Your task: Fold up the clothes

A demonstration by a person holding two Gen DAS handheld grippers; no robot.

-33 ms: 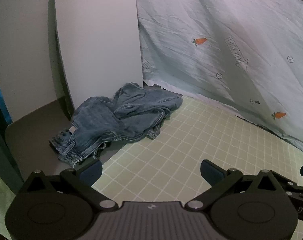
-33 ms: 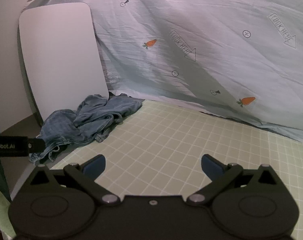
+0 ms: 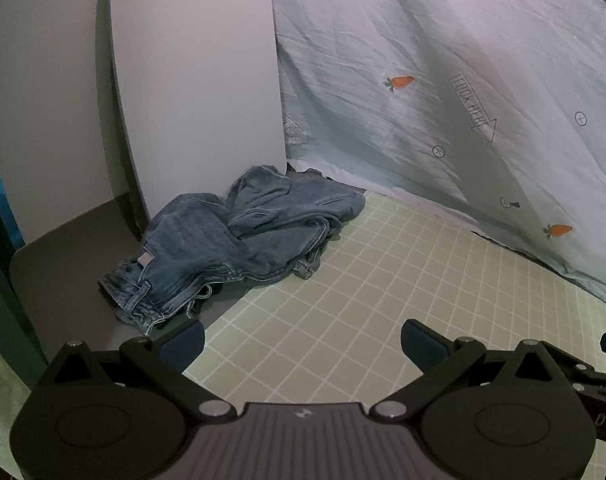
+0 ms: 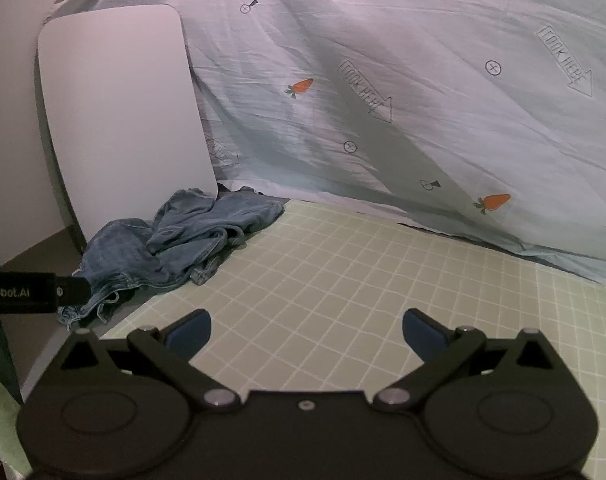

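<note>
So here's where I'm at: nothing folded yet. Using the crumpled jeans (image 3: 239,240) as my reference point, going left to right.

Left of and behind the jeans there's a pale rounded board (image 3: 195,72) leaning upright, and the heap is bunched against its foot, partly on the grey counter (image 3: 71,264) and partly spilling onto the green grid mat (image 3: 383,300). My guess is they were dumped there to keep the mat free as the folding surface, since the whole stretch to the right of the jeans is bare grid.

Behind and to the right of the jeans hangs a light sheet with carrot prints (image 3: 443,100), looks like just a backdrop.

Both tongs sit on the near side of the jeans, not touching them. The left tongs (image 3: 303,340) are spread wide with nothing between them, closest to the waistband end. The right tongs (image 4: 307,330) are spread wide and empty too, further right over the mat. I reckon they're wide so each can take a thick wad of denim and drag it onto the grid.
</note>
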